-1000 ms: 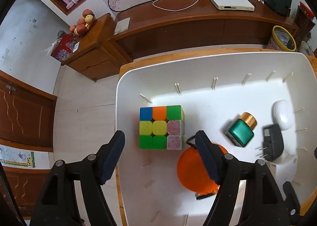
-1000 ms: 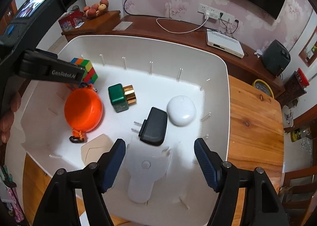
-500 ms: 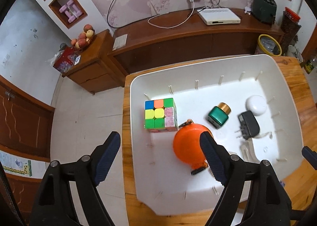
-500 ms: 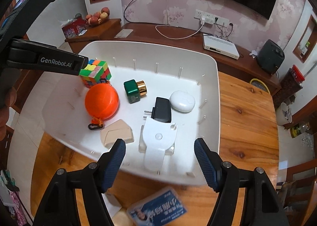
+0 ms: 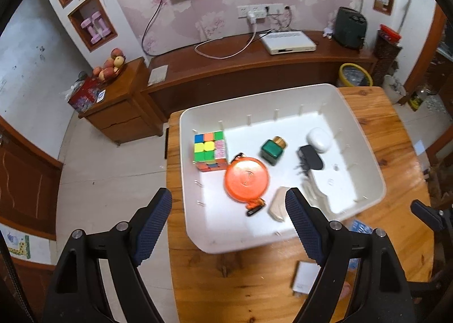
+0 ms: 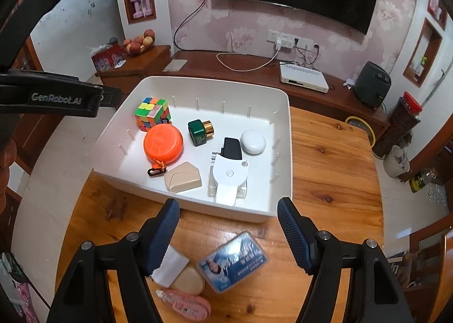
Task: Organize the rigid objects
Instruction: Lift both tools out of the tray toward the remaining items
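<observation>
A white bin (image 6: 280, 190) (image 5: 195, 232) on the wooden table holds a colour cube (image 6: 152, 112) (image 5: 210, 150), an orange round case (image 6: 162, 144) (image 5: 246, 178), a green bottle with a gold cap (image 6: 200, 132), a black charger (image 6: 232, 148), a white oval case (image 6: 252, 141), a beige block (image 6: 183, 176) and a white plastic piece (image 6: 230, 175). On the table before the bin lie a blue box (image 6: 232, 261), a white card (image 6: 170, 266), a beige oval (image 6: 189, 280) and a pink correction tape (image 6: 187, 301). My left gripper (image 5: 228, 226) and right gripper (image 6: 228, 235) are both open, empty, above the bin's near edge.
The wooden table (image 6: 325, 181) ends at the left over a tiled floor (image 5: 107, 170). A low wooden cabinet (image 5: 254, 68) with a white router and cables stands behind the bin. A small side cabinet (image 5: 119, 107) carries fruit.
Both grippers have pulled back and up from the bin. The bin's contents now look smaller, and the table with the loose items in front has come into view.
</observation>
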### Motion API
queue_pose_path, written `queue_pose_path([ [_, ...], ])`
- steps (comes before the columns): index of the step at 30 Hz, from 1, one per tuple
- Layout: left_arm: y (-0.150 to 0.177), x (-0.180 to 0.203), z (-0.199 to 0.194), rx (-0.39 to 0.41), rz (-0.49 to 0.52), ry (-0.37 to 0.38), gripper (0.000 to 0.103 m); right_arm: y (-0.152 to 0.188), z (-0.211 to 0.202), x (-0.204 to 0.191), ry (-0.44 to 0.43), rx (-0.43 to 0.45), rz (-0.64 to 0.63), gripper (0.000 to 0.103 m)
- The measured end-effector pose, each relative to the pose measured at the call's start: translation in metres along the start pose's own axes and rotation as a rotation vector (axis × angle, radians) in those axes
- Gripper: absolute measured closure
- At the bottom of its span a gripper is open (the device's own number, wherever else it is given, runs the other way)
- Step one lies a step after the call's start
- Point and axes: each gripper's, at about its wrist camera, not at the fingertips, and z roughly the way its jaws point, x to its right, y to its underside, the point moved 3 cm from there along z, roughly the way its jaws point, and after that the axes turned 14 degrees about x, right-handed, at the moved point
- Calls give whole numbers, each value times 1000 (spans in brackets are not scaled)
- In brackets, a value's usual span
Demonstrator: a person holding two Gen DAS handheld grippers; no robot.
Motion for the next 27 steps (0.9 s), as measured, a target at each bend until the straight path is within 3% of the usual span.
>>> queue_pose_path([
  [6, 11, 14, -24, 25, 26, 57, 18, 16, -23, 3, -2, 18, 7, 30],
  [16, 41, 42, -34, -8, 60, 149, 18, 62, -47, 3, -27, 29, 11, 30],
  [27, 102, 65, -1, -160, 63, 253, 18, 133, -40, -22, -104, -20, -48, 30],
])
